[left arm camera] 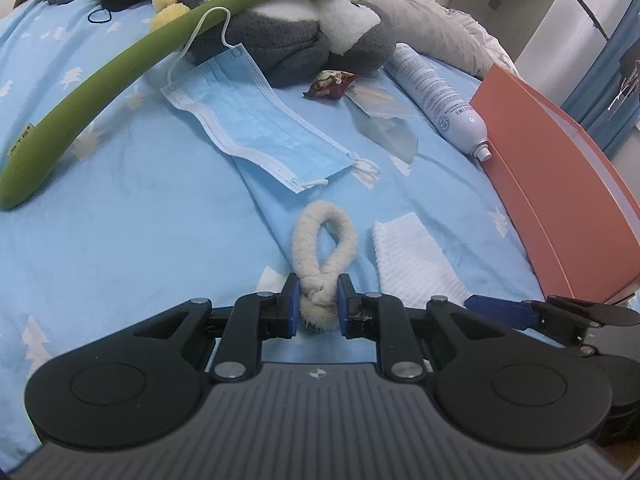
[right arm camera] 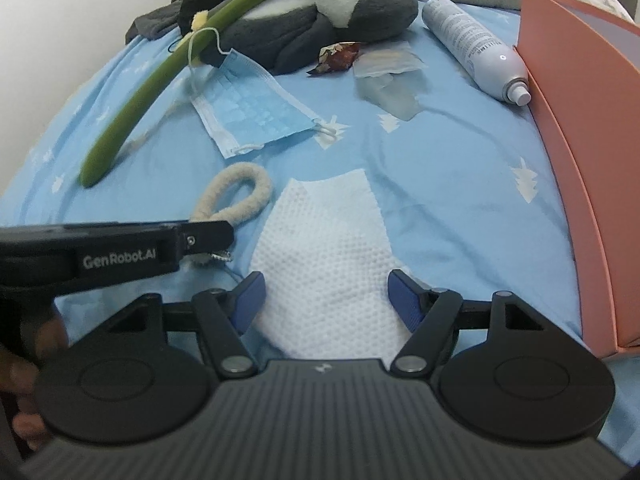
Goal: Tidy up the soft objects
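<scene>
A cream rope loop (left arm camera: pixel 324 240) lies on the blue bedsheet (left arm camera: pixel 140 240). My left gripper (left arm camera: pixel 318 300) is shut on its knotted end. The same cream rope loop (right arm camera: pixel 236 196) shows left of centre in the right wrist view, with the left gripper (right arm camera: pixel 212 246) reaching in from the left. A white textured cloth (right arm camera: pixel 324 248) lies flat between the spread blue pads of my right gripper (right arm camera: pixel 326 300), which is open; the pads do not press it. That white cloth (left arm camera: pixel 416 256) sits just right of the rope. A blue face mask (left arm camera: pixel 256 120) lies further back.
A grey-and-white plush toy (left arm camera: pixel 304 36) and a long green handle (left arm camera: pixel 120 64) lie at the back. A white spray can (left arm camera: pixel 436 96), clear wrappers (left arm camera: pixel 384 120) and a snack packet (left arm camera: pixel 330 82) sit mid-bed. An orange box (left arm camera: pixel 560 184) stands at the right edge.
</scene>
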`<action>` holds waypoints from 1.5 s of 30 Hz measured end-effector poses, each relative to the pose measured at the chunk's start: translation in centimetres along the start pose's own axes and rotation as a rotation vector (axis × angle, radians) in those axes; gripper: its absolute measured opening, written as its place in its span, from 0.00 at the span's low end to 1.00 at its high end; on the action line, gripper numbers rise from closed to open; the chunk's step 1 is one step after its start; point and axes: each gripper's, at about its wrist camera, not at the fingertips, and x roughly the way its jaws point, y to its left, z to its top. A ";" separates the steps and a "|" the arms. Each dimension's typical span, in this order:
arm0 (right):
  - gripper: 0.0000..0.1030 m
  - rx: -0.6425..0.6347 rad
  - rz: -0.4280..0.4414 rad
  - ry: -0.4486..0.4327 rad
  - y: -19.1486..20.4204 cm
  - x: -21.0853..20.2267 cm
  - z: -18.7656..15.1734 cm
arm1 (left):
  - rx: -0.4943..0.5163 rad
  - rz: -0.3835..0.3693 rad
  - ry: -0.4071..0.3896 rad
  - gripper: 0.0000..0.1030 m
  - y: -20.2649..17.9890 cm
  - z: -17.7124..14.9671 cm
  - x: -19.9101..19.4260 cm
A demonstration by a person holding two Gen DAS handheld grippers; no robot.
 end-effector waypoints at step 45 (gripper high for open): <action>0.17 0.130 -0.060 -0.207 0.8 -13.8 2.2 | 0.050 -0.092 -0.159 0.21 -4.7 3.2 -12.6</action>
